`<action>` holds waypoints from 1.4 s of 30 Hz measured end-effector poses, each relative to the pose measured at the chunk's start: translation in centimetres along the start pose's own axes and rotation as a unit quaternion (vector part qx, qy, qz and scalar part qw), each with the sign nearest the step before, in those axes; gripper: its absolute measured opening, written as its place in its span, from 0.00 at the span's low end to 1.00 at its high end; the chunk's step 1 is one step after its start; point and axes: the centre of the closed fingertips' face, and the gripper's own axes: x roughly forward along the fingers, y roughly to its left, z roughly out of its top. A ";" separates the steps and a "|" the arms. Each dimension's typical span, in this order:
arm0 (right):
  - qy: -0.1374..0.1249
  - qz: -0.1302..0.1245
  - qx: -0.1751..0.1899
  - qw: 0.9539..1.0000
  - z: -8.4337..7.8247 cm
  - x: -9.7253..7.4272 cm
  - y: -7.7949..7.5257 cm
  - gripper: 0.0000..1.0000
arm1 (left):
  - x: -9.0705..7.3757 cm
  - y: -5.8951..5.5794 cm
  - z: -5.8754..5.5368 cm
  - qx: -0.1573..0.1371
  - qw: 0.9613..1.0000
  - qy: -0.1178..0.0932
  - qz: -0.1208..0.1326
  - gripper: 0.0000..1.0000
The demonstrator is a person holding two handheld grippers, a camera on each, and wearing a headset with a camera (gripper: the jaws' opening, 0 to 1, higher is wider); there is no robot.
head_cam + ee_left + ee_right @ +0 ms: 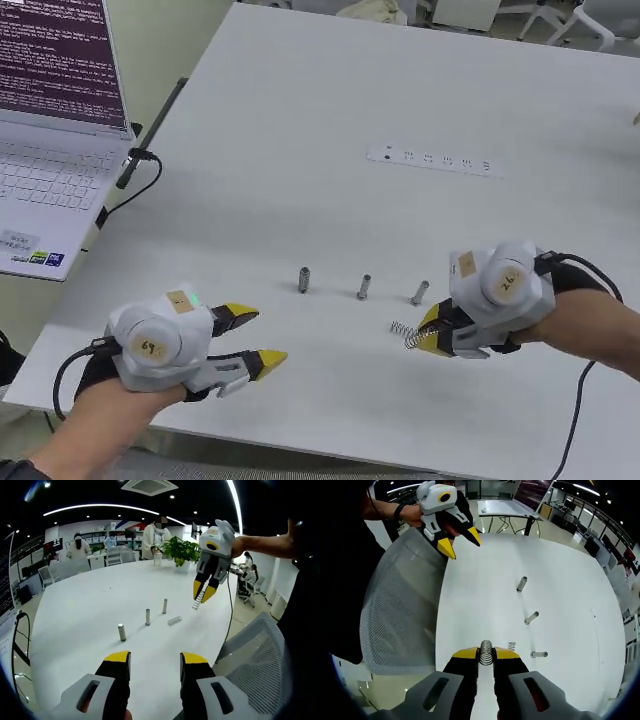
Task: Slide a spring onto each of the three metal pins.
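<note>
Head view: right hand-held gripper [430,336] pinches a spring [415,339], tilted down near the pins [364,287]; left hand-held gripper [268,333] hovers spread.

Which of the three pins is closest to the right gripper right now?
The rightmost pin in the head view, just beyond the right gripper, whose jaws hold a spring. The middle pin and left pin stand farther off.

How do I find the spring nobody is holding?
On the white table is a row of three metal pins. The loose spring lies flat beside the end pin nearest the right gripper. The other spring is pinched in that gripper.
</note>
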 end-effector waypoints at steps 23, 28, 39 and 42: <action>0.016 -0.001 -0.026 1.000 2.4 0.2 -3.1 0.08 | -1.1 0.4 0.0 -0.014 1.000 -0.013 0.017 0.37; 0.019 -0.002 -0.034 0.999 3.1 0.2 -3.9 0.08 | -1.5 0.7 -0.2 -0.018 0.999 -0.014 0.023 0.38; 0.029 -0.001 -0.055 0.998 4.2 1.0 -5.6 0.08 | -2.4 1.3 -0.7 -0.026 0.999 -0.015 0.033 0.38; 0.035 0.000 -0.061 0.998 4.3 1.2 -5.9 0.08 | -2.6 1.4 -0.7 -0.028 0.999 -0.015 0.035 0.38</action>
